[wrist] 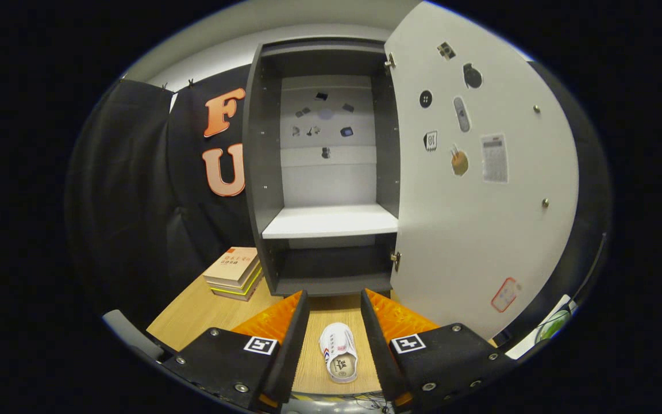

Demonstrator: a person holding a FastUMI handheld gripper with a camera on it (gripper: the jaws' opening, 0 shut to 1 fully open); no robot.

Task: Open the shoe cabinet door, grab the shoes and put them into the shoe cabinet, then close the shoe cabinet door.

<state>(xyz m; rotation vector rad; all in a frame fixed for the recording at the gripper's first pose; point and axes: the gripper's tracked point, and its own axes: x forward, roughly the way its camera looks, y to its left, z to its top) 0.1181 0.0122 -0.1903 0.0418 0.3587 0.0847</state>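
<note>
Wooden table (193,316) fills the foreground, where the gripper (335,310) hangs spread wide and level above a white shoe (339,359) lying between its fingers near the front edge. Beyond stand stacked books (233,273) at the left edge, then the cabinet (262,172), its door (480,230) swung open. Descending off-centre could nudge the shoe sideways.

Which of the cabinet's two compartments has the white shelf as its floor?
The upper compartment: its floor is the white shelf. The lower compartment is shorter, dark, nearer the open tongs.
</note>
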